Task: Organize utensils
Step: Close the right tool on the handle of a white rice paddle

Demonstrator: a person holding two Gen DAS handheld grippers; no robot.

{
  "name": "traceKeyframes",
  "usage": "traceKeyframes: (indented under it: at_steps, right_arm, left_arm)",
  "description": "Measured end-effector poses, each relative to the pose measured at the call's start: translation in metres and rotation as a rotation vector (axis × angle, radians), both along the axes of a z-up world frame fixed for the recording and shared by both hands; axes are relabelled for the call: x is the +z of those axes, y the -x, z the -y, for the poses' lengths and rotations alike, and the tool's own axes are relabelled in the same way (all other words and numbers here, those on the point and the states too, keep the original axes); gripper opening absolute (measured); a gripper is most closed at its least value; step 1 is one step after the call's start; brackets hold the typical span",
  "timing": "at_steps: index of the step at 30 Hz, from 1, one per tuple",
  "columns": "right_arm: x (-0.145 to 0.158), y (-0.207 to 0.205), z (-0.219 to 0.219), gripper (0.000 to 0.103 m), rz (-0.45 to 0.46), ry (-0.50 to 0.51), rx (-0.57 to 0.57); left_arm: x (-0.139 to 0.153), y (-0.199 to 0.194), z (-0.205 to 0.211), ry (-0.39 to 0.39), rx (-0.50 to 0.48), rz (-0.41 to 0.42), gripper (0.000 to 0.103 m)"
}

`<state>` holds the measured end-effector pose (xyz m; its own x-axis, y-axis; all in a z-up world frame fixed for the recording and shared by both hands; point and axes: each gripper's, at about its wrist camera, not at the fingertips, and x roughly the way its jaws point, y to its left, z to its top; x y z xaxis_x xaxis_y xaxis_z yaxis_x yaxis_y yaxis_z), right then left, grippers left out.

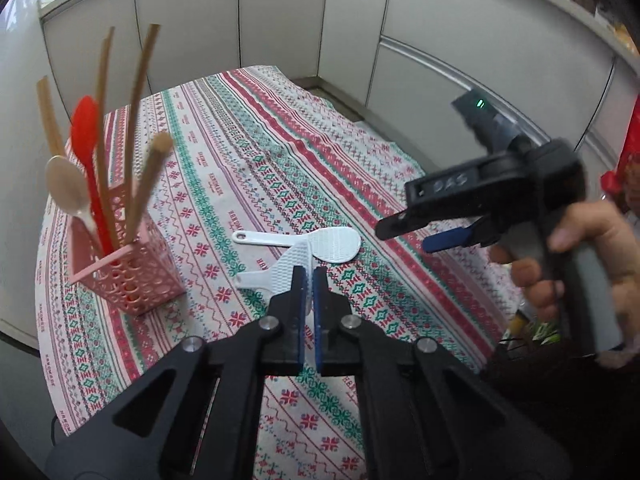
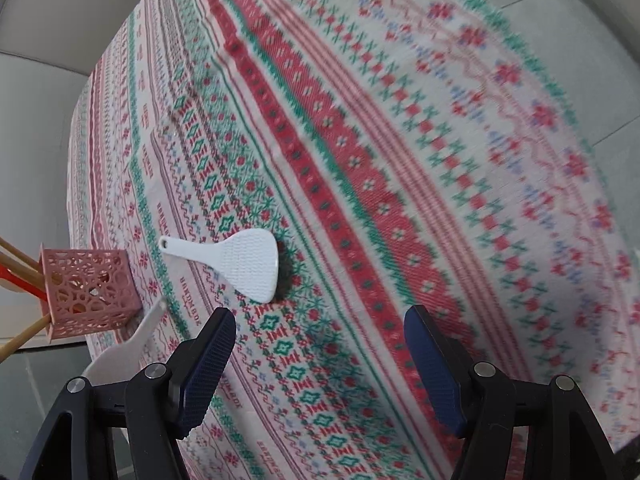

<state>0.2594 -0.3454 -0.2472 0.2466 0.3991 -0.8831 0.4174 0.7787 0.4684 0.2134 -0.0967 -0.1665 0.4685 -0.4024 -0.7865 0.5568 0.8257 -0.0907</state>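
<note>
My left gripper [image 1: 307,276] is shut on the edge of a white rice paddle [image 1: 280,274], holding it tilted just above the patterned cloth. The same paddle shows blurred at lower left in the right wrist view [image 2: 128,346]. A second white rice paddle [image 1: 316,240] lies flat on the cloth just beyond; it also shows in the right wrist view [image 2: 240,260]. A pink perforated utensil holder [image 1: 128,276] stands to the left with a red spoon [image 1: 86,152], a pale spoon and wooden utensils; it also shows in the right wrist view [image 2: 90,292]. My right gripper [image 2: 320,360] is open and empty above the cloth, also seen from the left wrist view [image 1: 404,236].
The patterned tablecloth [image 1: 248,152] covers the table. White cabinet fronts [image 1: 280,20] run behind and to the right. A red object [image 1: 628,160] is at the right edge.
</note>
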Motion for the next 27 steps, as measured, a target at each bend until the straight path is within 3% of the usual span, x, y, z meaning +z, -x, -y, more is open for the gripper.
traceKeyframes:
  at_steps: [2,5,11,20,22,27]
  right_arm:
    - [-0.004,-0.004,-0.004,0.074,0.006,0.001,0.004]
    - [-0.015,-0.013,-0.012,0.063,0.021,-0.035,0.001]
    - [-0.029,-0.024,-0.018,0.043,0.085,-0.132,-0.046]
    - [-0.038,-0.026,-0.016,0.02,0.11,-0.175,-0.103]
    - [-0.041,-0.025,-0.016,0.007,0.1,-0.175,-0.098]
    - [-0.02,-0.015,-0.013,0.005,0.167,-0.137,-0.09]
  left_arm:
    - [0.004,-0.001,-0.009,0.034,0.009,-0.025,0.003]
    - [0.006,-0.003,-0.021,0.067,0.024,-0.048,0.003]
    - [0.006,-0.006,-0.037,0.1,0.051,-0.077,0.003]
    - [0.009,-0.007,-0.045,0.123,0.071,-0.094,0.003]
    - [0.011,-0.006,-0.048,0.129,0.073,-0.098,0.003]
    - [0.025,0.001,-0.055,0.163,0.07,-0.08,0.003]
